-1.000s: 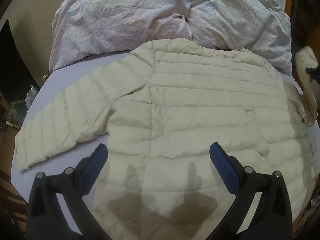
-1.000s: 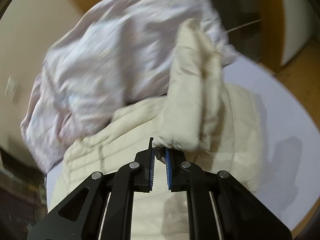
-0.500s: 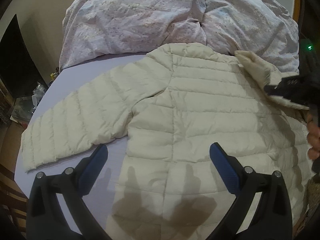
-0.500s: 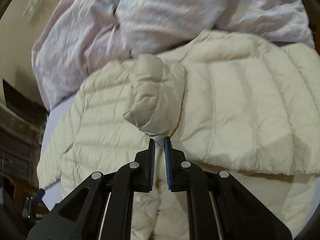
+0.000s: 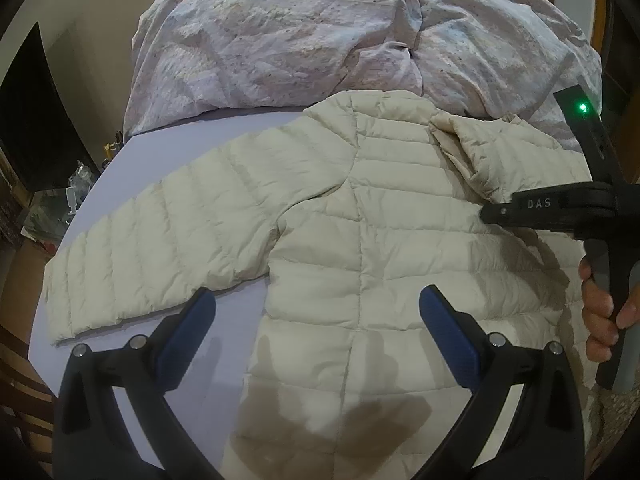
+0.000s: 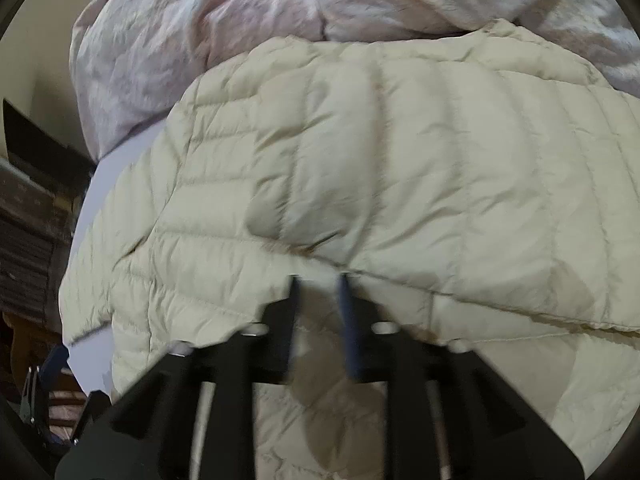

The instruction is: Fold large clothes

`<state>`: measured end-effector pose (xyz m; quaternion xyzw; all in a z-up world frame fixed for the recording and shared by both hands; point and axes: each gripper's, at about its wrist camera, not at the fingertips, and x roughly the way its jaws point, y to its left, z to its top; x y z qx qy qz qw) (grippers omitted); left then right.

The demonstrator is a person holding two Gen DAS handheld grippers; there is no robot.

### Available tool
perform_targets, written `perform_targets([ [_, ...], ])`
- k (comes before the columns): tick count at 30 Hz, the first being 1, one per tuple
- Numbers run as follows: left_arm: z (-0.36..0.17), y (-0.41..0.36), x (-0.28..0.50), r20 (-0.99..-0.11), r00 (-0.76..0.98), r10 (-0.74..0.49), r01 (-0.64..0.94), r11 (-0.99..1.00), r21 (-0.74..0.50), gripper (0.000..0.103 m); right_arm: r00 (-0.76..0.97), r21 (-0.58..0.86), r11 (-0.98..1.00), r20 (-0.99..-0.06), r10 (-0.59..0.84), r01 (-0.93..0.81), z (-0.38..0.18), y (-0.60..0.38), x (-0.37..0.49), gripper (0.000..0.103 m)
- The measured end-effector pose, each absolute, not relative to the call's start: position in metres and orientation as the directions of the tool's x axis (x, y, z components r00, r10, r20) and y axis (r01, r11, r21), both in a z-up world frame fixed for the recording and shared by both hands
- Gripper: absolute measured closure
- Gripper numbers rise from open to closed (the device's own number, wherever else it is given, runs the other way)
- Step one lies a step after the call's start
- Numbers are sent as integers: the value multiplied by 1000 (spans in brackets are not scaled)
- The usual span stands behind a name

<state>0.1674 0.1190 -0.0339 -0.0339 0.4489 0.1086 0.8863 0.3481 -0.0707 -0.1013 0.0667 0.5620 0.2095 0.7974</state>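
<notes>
A cream quilted puffer jacket (image 5: pixel 360 232) lies flat on a pale lilac surface (image 5: pixel 168 160), one sleeve (image 5: pixel 168 240) stretched out to the left. The other sleeve (image 5: pixel 496 156) is folded over the jacket's back. My left gripper (image 5: pixel 316 324) is open and empty, hovering above the lower part of the jacket. My right gripper (image 6: pixel 320 280) shows blurred; its jaws stand a little apart at the edge of the folded sleeve (image 6: pixel 420 184), and the cuff is no longer pinched. It also shows in the left wrist view (image 5: pixel 560 208), held by a hand.
A crumpled pinkish-lilac duvet (image 5: pixel 340 32) is heaped behind the jacket. The surface's left edge drops to dark furniture and clutter (image 5: pixel 60 200). A wooden door or panel (image 5: pixel 600 0) stands at the far right.
My right gripper carried the sleeve leftward over the jacket's back, laid it down, and its jaws have parted off the cuff. My left gripper stayed open and drifted slightly.
</notes>
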Motion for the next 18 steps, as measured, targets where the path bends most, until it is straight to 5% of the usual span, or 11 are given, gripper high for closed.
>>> perform_targets([
  [2,-35,122,167,-805,571,160,-225,974,33,2,330,296,915,-865,378,-274,-90,-69,344,41],
  [10,-43,128,169,-820,552,152,-230,973,25,2,445,261,942,-832,330,-212,-63,-93,350,41],
  [18,-54,131,171,-839,522,156,-226,973,41,2,449,167,981,-873,193,-98,-94,-106,375,41],
])
